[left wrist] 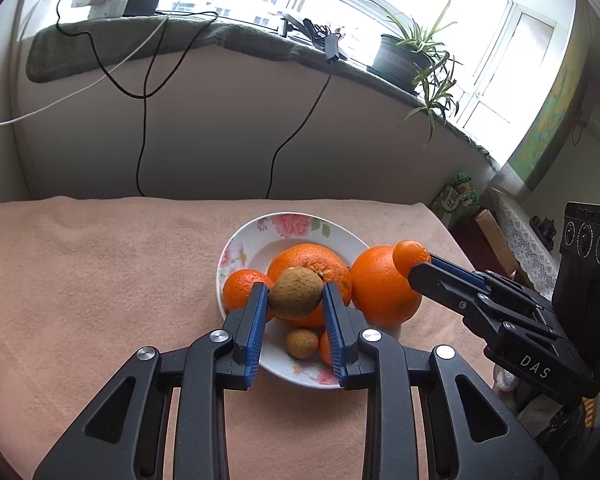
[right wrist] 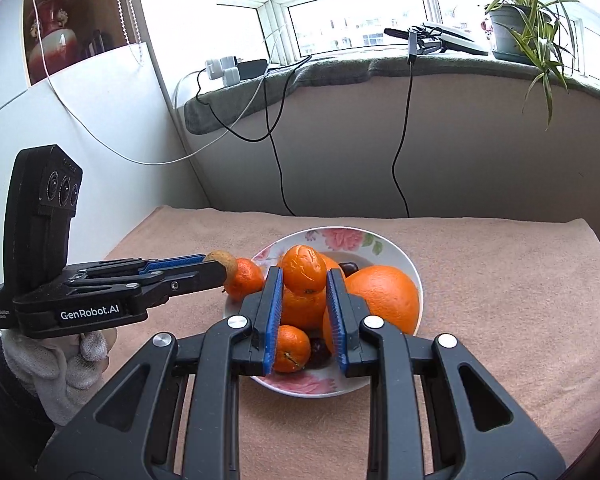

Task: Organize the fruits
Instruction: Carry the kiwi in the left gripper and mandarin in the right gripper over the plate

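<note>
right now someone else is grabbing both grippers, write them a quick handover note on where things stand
Left gripper: shut on a brown kiwi, held just above the near side of the flowered plate.
Right gripper: shut on a small orange, held above the plate's fruit pile.
On the plate: a large orange, another big orange, a few small oranges such as the one at the left rim, a small brown fruit and something dark.
Done: no fruit is on the pink cloth beyond the plate.
Left: whether the two held fruits are coming out or going in cannot be told from here; the rest is still one mixed pile.
</note>
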Motion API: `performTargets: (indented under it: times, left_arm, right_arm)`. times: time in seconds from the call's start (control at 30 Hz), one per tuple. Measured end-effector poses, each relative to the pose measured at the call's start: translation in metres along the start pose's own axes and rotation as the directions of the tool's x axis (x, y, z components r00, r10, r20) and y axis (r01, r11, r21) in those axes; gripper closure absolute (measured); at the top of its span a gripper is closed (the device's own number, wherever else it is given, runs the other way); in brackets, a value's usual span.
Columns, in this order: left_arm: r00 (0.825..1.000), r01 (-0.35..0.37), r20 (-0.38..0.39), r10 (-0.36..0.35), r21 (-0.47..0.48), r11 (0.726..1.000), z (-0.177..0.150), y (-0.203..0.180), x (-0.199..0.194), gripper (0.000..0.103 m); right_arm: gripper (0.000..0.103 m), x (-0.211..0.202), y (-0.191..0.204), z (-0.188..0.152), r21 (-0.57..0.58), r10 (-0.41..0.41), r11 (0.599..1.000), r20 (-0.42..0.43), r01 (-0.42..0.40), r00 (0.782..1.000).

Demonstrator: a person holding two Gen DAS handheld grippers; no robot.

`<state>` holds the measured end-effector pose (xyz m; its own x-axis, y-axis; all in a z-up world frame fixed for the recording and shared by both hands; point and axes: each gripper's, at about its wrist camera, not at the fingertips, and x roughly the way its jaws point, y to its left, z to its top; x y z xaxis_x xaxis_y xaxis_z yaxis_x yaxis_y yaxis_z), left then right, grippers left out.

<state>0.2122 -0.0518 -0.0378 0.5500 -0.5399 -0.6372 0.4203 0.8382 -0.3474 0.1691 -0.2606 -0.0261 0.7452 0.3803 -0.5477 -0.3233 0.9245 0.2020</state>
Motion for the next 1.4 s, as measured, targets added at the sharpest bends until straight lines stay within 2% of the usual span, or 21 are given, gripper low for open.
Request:
performTargets:
  times: [0.47,0.9,1.4]
  left_arm:
    - [0.999,-0.037,-0.019,0.036,-0.021,0.999,0.022,0.019,0.027,0.076]
    - [0.998,-0.038,-0.049,0.037,-0.025,0.999,0.029,0.023,0.046,0.076]
    - [0.998,-0.037,-0.054,0.037,-0.004,0.999,0.029,0.020,0.046,0.076]
  right_arm:
    - [0.080,0.029,-0.026,0.022,0.021,-0.004,1.000,-0.021,0.004,1.000]
    - [0.080,0.051,-0.032,0.028,0.022,-0.004,1.000,-0.060,0.005,0.998]
    - [0.080,0.057,-0.025,0.024,0.015,0.003,1.000,-0.080,-0.002,0.997]
